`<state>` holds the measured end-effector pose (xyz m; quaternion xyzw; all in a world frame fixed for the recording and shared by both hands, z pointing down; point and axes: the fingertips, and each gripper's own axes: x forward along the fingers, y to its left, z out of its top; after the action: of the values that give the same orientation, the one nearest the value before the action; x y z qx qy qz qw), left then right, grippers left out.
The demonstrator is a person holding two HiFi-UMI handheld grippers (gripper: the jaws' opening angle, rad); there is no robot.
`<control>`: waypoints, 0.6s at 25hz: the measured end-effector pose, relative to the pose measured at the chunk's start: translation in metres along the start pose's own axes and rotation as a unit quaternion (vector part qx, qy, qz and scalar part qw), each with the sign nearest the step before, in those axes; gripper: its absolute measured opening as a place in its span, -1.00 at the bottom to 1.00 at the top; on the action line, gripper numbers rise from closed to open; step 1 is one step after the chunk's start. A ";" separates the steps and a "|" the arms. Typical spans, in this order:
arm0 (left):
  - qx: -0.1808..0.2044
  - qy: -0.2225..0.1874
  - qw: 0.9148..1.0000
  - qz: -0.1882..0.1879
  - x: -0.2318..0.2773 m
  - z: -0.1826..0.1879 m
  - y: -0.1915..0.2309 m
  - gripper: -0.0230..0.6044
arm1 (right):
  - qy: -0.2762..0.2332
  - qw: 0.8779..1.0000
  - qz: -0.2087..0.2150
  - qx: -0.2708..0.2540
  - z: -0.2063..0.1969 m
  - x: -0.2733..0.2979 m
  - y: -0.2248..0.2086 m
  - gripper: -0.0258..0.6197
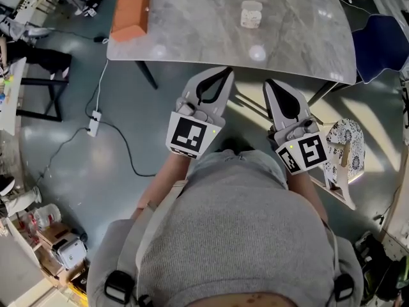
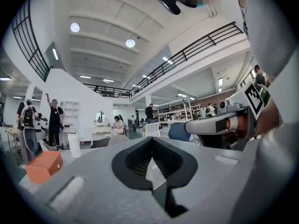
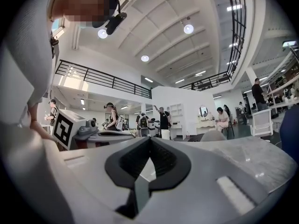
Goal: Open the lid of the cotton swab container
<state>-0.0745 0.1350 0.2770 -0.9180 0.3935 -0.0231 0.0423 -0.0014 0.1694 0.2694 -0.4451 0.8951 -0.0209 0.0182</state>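
Note:
The cotton swab container [image 1: 251, 14] is a small white tub with its lid on, standing on the far middle of the grey marble table [image 1: 192, 31]. It shows small in the left gripper view [image 2: 74, 146] and in the right gripper view [image 3: 164, 134]. My left gripper [image 1: 227, 72] is shut and empty, held level just short of the table's near edge. My right gripper [image 1: 268, 82] is beside it, also shut with nothing in it. Both are well apart from the container. Each gripper view shows its own jaws pressed together [image 2: 152, 143] [image 3: 149, 143].
An orange box [image 1: 131, 15] lies on the table's left end. A blue chair [image 1: 383, 43] stands at the right, with a patterned stool [image 1: 348, 147] nearer me. A cable and power strip [image 1: 94, 121] lie on the floor at left. People stand in the hall behind.

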 end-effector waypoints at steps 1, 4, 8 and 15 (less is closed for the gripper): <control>-0.002 0.000 1.000 -0.002 0.001 0.000 -0.002 -0.92 | 0.000 1.000 0.000 -0.001 0.001 -0.001 -0.001 -0.92; -0.007 0.001 1.000 -0.004 0.006 -0.002 -0.005 -0.92 | -0.002 1.000 0.000 -0.004 0.003 -0.004 -0.003 -0.92; -0.006 0.000 1.000 -0.005 0.010 -0.001 -0.010 -0.92 | -0.006 1.000 0.002 -0.007 0.004 -0.008 -0.005 -0.92; -0.003 -0.002 1.000 -0.004 0.007 -0.002 -0.010 -0.92 | -0.005 1.000 0.006 -0.003 0.000 -0.007 0.001 -0.92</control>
<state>-0.0623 0.1368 0.2795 -0.9199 0.3896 -0.0203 0.0404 0.0021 0.1753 0.2699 -0.4400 0.8976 -0.0157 0.0211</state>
